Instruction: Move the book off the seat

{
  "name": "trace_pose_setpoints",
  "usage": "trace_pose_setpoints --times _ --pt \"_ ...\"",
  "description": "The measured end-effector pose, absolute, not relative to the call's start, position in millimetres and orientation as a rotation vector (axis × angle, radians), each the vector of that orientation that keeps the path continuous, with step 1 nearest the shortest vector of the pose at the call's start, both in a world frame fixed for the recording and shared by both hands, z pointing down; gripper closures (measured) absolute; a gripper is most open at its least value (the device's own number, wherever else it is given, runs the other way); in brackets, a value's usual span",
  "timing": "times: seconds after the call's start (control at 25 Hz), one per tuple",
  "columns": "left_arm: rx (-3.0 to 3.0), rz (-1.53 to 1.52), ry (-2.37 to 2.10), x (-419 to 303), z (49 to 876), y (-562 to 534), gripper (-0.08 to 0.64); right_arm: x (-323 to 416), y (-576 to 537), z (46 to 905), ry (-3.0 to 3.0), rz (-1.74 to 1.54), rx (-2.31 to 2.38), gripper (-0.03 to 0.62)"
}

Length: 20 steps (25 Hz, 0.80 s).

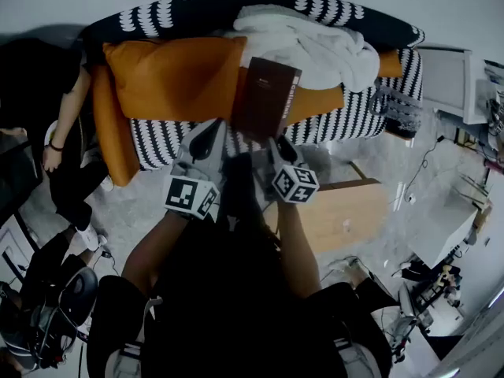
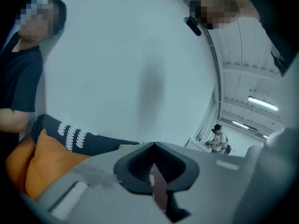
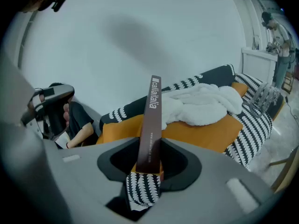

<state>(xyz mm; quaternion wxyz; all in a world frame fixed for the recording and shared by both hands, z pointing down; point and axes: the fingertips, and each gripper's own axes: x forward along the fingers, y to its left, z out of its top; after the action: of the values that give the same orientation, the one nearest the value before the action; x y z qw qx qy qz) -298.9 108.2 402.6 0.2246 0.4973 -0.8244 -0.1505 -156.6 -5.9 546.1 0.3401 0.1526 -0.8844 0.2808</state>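
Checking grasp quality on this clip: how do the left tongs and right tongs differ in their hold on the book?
The right tongs have the book standing tall between them, spine showing; the left tongs show only a thin brown sliver of it. The left tongs face the wall; the right tongs tilt down toward the sofa. Both clamp the book, clear of the sofa.

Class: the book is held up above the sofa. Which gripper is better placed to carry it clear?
Right, probably. The right gripper clamps the book squarely by its spine; the left gripper shows only a sliver of it. The wooden table lies on the right side.
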Motion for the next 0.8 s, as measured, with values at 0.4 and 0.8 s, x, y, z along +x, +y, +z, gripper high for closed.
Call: trace_pose_setpoints --times 0.4,0.8 --pt "1.434 -0.450 -2.286 -292.3 356.3 139.4 0.554 -153.5 11.8 489.9 -2.354 0.649 0.436 0.443" --pt "1.521 -0.473 -2.260 -292.0 324.9 142.0 0.554 -161.2 12.4 456.1 -2.375 0.590 0.454 0.443"
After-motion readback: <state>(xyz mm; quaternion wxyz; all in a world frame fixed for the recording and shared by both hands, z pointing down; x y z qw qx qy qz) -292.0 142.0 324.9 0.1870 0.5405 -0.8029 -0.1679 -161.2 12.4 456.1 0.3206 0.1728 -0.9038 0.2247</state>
